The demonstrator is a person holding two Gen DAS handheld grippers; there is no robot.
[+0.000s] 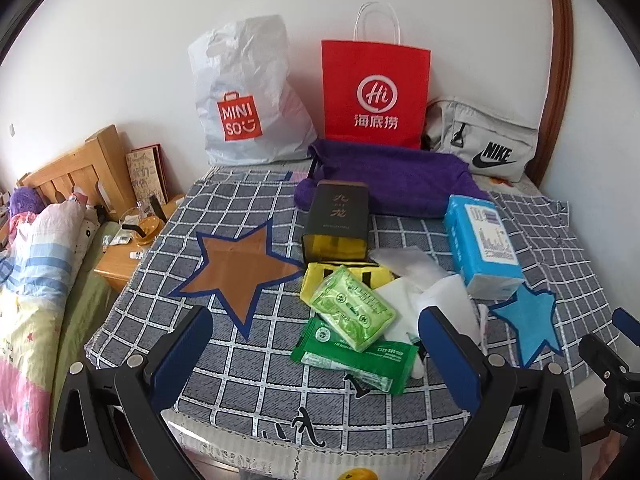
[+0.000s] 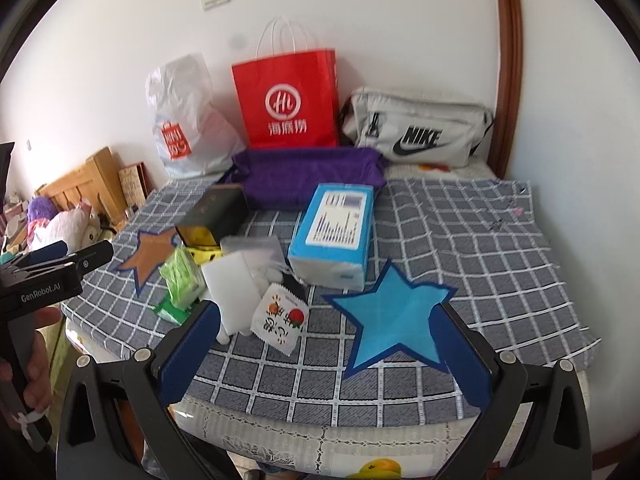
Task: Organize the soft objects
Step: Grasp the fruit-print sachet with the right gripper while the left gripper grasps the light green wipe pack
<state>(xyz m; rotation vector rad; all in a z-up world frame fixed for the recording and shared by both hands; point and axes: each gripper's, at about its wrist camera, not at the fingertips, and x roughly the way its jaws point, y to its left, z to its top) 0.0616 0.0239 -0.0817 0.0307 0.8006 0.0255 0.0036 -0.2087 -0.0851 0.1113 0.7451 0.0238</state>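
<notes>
A pile lies on the checked cloth (image 1: 248, 376): a light green tissue pack (image 1: 354, 312) on a dark green wipes pack (image 1: 356, 356), a yellow pouch (image 1: 316, 276), a black box (image 1: 338, 220), white sponges (image 1: 404, 300), a blue tissue pack (image 1: 480, 244) and a purple cloth (image 1: 392, 176). A white snack packet (image 2: 280, 318) shows in the right wrist view. A brown star (image 1: 238, 264) lies left, a blue star (image 2: 394, 316) right. My left gripper (image 1: 316, 344) is open just before the green packs. My right gripper (image 2: 328, 336) is open, empty, over the blue star's near edge.
A white Miniso bag (image 1: 244, 96), a red paper bag (image 1: 374, 92) and a grey Nike pouch (image 1: 484, 140) stand along the back wall. A bed with bedding (image 1: 36, 264) and a wooden nightstand (image 1: 120, 264) are to the left. The table's front edge is close below.
</notes>
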